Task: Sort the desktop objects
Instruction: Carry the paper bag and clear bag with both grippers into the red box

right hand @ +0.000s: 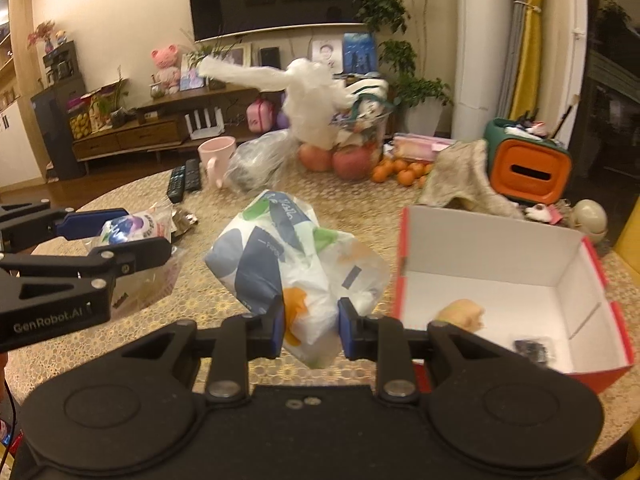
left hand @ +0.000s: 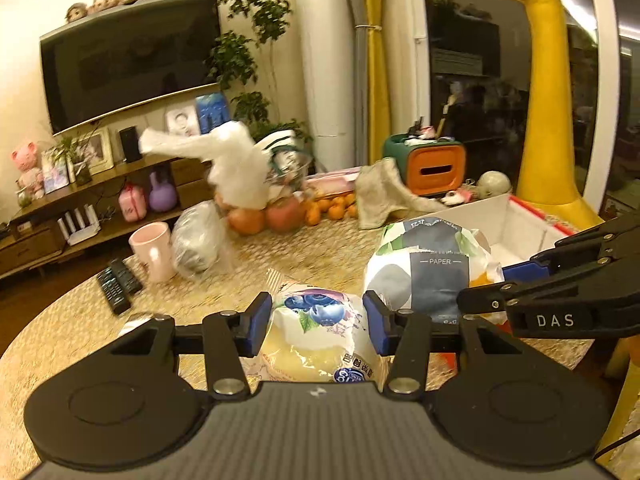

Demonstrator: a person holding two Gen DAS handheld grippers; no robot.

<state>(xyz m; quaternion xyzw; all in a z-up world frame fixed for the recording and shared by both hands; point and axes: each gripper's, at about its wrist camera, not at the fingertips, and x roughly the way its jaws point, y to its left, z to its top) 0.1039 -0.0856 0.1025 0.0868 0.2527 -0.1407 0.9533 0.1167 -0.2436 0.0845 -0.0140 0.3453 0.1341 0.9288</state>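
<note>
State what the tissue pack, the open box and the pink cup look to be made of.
Tissue pack: thin glossy plastic film over soft paper; it crumples where the right gripper pinches it.
Open box: cardboard, matte white inside, red outside, with folded flaps and creases.
Pink cup: smooth, opaque, probably ceramic or plastic; the blur leaves it open.

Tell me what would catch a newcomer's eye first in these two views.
Both grippers grip soft packets above the table: the left gripper holds a blueberry-print snack bag, the right gripper a patterned tissue pack. To the right sits an open red-and-white box; a tall yellow giraffe figure stands behind it.
</note>
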